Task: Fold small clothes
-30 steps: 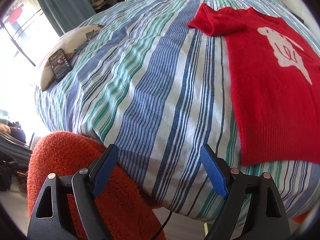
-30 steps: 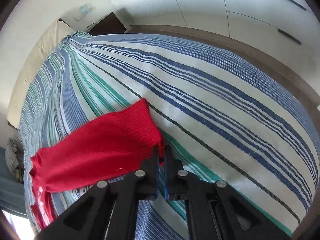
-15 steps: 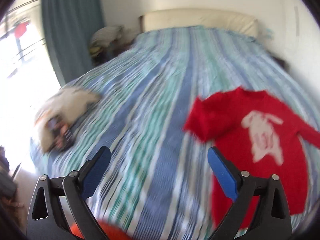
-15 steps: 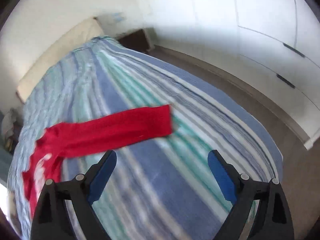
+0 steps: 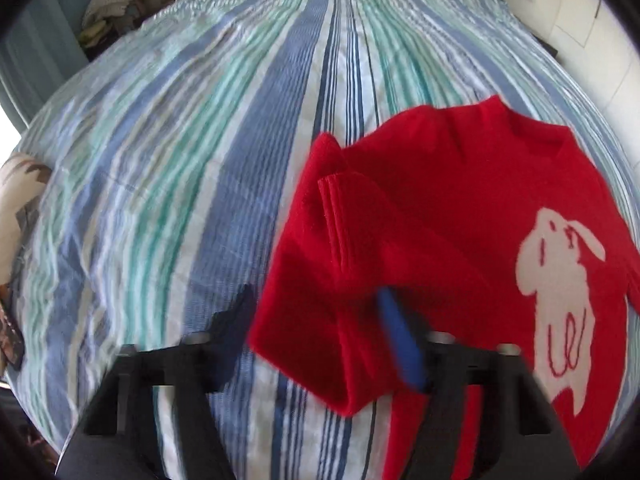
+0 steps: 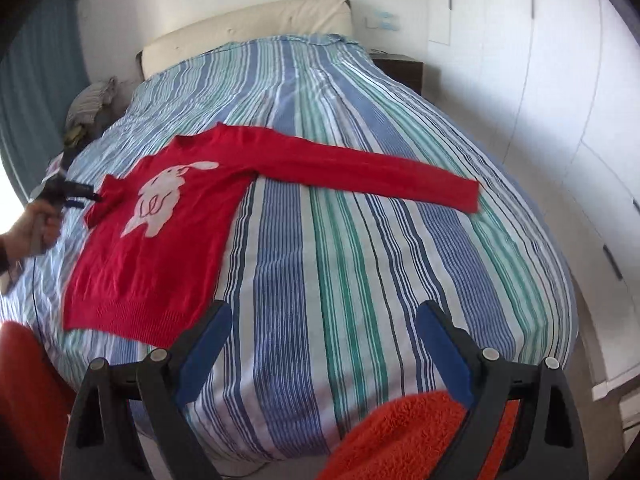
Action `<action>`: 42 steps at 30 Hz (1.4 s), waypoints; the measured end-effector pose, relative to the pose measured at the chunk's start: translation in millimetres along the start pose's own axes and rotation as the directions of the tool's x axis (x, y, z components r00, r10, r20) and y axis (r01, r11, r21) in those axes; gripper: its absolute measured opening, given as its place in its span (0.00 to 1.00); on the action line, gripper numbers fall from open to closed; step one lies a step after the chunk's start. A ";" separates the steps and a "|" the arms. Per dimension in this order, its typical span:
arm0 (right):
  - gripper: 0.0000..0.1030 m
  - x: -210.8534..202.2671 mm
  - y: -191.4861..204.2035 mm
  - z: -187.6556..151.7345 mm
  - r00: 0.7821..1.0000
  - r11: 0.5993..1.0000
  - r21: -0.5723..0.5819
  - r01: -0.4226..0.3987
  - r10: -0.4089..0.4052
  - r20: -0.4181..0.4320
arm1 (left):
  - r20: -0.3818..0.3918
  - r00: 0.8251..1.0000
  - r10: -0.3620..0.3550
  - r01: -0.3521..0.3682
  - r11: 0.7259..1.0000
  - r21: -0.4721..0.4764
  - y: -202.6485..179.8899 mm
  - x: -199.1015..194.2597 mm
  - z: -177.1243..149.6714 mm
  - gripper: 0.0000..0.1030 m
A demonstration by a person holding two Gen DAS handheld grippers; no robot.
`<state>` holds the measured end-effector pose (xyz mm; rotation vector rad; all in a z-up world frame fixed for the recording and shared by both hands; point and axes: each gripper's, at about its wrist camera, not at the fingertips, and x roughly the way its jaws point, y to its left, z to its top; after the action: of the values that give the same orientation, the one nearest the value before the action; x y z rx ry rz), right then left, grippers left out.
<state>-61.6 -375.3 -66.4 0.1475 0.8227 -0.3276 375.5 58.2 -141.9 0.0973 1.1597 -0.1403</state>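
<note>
A red sweater (image 6: 160,240) with a white rabbit motif (image 6: 164,196) lies flat on the striped bedcover (image 6: 360,260) of a bed, toward its left side, the ribbed hem nearest the near edge and the neck toward the far end. One sleeve (image 6: 360,176) stretches straight out to the right across the stripes, its cuff well apart from the body of the garment. The other sleeve (image 5: 352,260) is bunched and folded over itself at the sweater's left edge. The left gripper (image 5: 320,328), held in a hand (image 6: 32,228) at the left of the bed, has that folded sleeve between its jaws, which are closing on it; motion blur keeps me from telling whether the pads already press the knit. The right gripper (image 6: 324,344) hovers above the near end of the bed with its jaws wide apart and nothing between them. Fuzzy orange fabric (image 6: 400,440) sits just below it at the near edge. A cream headboard (image 6: 248,28) stands at the far end.
</note>
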 end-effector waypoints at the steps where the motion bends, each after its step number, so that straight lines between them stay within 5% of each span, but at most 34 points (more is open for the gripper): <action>1: 0.90 2.8 3.2 -0.3 1.000 1.000 -0.012 0.006 -0.006 -0.006 | -0.023 1.000 -0.020 0.019 1.000 -0.019 0.9 5.9 0.0 0.03; 5: 0.90 19.9 -0.3 -2.8 0.997 1.000 -0.004 -0.006 0.006 -0.077 | 0.105 0.994 -0.032 0.048 0.986 -0.163 25.7 -23.8 -1.7 0.00; 7: 0.90 20.9 -5.5 -1.7 0.997 1.000 0.018 -0.012 0.014 -0.077 | 0.194 0.979 -0.057 0.114 0.948 -0.299 63.7 -50.9 -3.0 0.00; 10: 0.90 24.6 -11.3 -1.7 0.996 0.999 0.042 -0.014 0.018 -0.084 | 0.244 0.970 -0.014 0.122 0.894 -0.431 114.9 -68.6 -8.7 0.00; 13: 0.90 28.4 -11.3 -0.7 0.995 0.999 0.039 -0.016 0.020 -0.097 | 0.180 0.983 -0.047 0.104 0.941 -0.323 116.5 -59.6 -7.7 0.05; 15: 0.90 28.8 -9.9 0.2 0.995 0.999 0.030 -0.014 0.017 -0.102 | 0.142 0.984 -0.108 0.142 0.956 -0.258 103.5 -53.8 -7.7 0.34; 16: 0.90 29.4 -8.8 0.1 0.994 1.000 0.024 -0.014 0.016 -0.106 | 0.123 0.981 -0.153 0.179 0.955 -0.239 95.0 -48.7 -4.5 0.65; 17: 0.90 30.2 -7.7 -0.3 0.994 1.000 0.019 -0.011 0.013 -0.112 | 0.115 0.976 -0.184 0.206 0.952 -0.228 85.9 -43.9 0.0 0.76; 19: 0.90 31.6 -5.9 -1.0 0.992 1.000 0.012 -0.007 0.008 -0.124 | 0.103 0.978 -0.179 0.197 0.961 -0.196 65.8 -32.5 17.6 0.75; 27: 0.90 37.7 -7.4 -2.0 0.988 1.000 0.023 0.002 0.001 -0.155 | 0.005 0.996 -0.090 0.090 0.986 -0.139 19.8 18.2 57.4 0.41; 29: 0.90 40.3 -7.2 -1.8 0.986 1.000 0.020 0.005 -0.001 -0.166 | -0.013 0.994 -0.108 0.105 0.985 -0.136 17.9 23.4 55.9 0.08; 33: 0.90 45.5 -6.7 -2.0 0.982 1.000 0.018 0.006 -0.002 -0.188 | 0.068 0.995 -0.069 0.077 0.990 -0.120 20.9 2.2 50.7 0.07; 37: 0.90 45.8 -7.9 -2.6 0.982 1.000 0.024 0.004 0.001 -0.188 | 0.173 0.981 -0.092 0.138 0.949 -0.283 69.1 -36.3 48.2 0.06; 42: 0.90 47.4 -6.9 -2.5 0.982 1.000 0.021 0.001 0.003 -0.191 | 0.212 0.977 0.021 0.070 0.907 -0.415 141.8 -64.0 43.0 0.05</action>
<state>-35.7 -392.0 -103.1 0.2011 1.0095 -0.3245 412.1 195.6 -65.5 -0.3099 0.9547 0.0793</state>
